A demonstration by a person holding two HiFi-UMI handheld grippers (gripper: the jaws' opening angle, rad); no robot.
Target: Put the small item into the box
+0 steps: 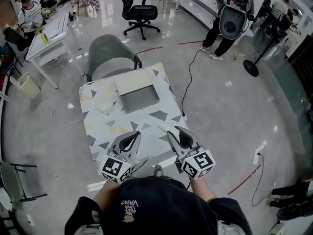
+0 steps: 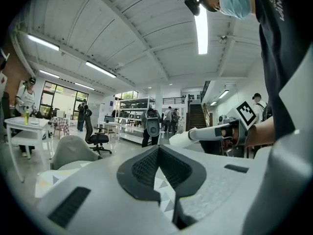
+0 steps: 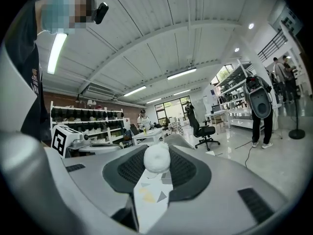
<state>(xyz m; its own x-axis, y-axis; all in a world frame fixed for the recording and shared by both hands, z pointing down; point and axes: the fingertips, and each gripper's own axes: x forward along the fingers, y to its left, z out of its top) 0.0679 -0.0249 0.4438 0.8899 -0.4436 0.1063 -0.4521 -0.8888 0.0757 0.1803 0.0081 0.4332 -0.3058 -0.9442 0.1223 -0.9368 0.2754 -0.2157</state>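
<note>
While the item (image 1: 106,105) sits on the tabletop (image 1: 146,124) outside the box (image 1: 139,99), grasp and drop are both left to do.
Right gripper (image 1: 170,129) open, empty; item well ahead, in line with its gap. Left gripper (image 1: 131,135) tips together, empty; item ahead of it.

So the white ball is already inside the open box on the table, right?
Not quite. The ball is not inside the open box. It lies on the table beside the box, as the head view shows.
</note>
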